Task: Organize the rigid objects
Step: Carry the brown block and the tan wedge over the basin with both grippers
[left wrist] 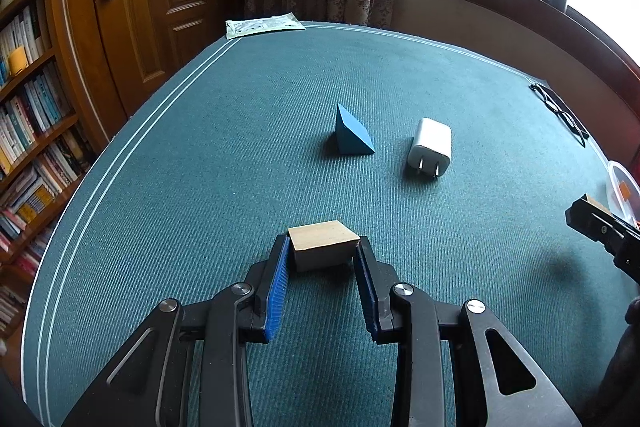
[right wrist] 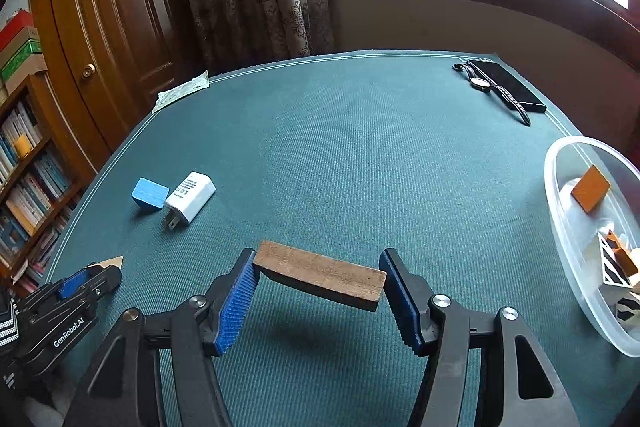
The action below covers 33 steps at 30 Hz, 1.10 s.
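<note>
Wooden small block [left wrist: 324, 245] sat clamped between the blue pads of the left gripper [left wrist: 323, 251], dead centre at its fingertips, resting on or just above the teal bench [left wrist: 200, 187]; contact with the cloth could not be told. Right gripper [right wrist: 319, 277] was clamped on a long wooden plank [right wrist: 320, 274], pads pressing its two ends, plank tilted, lower at its 3 o'clock end, lifted clear with a shadow on the bench under it.

From the left gripper: blue wedge [left wrist: 352, 133] at 12 o'clock, well apart; white charger [left wrist: 430, 147] at 1 o'clock, just beside the wedge, prongs toward the camera. Right gripper showed at 3 o'clock of the left view, near the frame edge. Glasses [left wrist: 560, 113] at 2 o'clock near the bench edge. Paper sheet [left wrist: 262, 25] at 11 o'clock, far corner.

From the right gripper: clear plastic tub [right wrist: 560, 227] at 3 o'clock, holding an orange block [right wrist: 590, 189] and black-and-white striped pieces [right wrist: 614, 267]. Wedge and charger at 10 o'clock, touching or nearly so. Left gripper at 8 o'clock, with a pale corner of its block poking out.

Only the right view showed the tub's contents, a watch [right wrist: 478, 83] and a dark flat case [right wrist: 508, 85] at 1 o'clock. Only the left view showed the glasses and the small block's full top face.
</note>
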### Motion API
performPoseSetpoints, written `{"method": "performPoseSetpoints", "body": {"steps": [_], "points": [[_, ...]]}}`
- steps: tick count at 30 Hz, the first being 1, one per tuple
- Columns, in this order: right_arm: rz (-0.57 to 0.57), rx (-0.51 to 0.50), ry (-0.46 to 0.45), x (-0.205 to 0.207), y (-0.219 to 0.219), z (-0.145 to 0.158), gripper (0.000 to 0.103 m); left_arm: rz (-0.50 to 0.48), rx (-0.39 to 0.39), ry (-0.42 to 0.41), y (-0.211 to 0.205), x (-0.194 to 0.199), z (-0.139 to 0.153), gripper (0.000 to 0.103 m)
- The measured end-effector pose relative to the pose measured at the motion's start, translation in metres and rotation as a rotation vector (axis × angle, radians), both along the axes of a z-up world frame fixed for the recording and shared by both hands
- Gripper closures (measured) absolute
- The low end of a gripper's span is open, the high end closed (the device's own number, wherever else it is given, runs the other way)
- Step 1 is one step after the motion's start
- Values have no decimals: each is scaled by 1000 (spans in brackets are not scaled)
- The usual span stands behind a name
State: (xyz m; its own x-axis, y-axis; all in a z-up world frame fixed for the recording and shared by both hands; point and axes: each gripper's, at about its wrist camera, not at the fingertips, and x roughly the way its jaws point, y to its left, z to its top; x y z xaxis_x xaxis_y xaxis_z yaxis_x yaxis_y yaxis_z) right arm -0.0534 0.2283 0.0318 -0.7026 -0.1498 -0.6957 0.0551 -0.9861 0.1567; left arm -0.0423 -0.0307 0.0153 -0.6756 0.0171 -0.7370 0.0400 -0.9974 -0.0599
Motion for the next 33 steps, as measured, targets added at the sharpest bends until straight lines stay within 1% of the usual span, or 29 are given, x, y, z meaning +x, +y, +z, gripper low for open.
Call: {"method": "performPoseSetpoints", "body": {"steps": [5,11,16,23,29,33], "points": [[-31,1,13,9,18,4,38,-22,0,-6,11,5,1,70],[-88,4,32,20,52,11,38,-51,4,-12,28,9,3,70],[-152,14,48,27,86,18,38,-73,0,1,45,11,11,70],[-262,-2,92,36,136,31,38,-119,-13,18,72,12,22,70],[-328,-23,121,41,168,38,38,-166,-34,38,98,12,33,70],[-357,-15,126,40,182,37,37,-201,-44,53,116,12,41,70]]}}
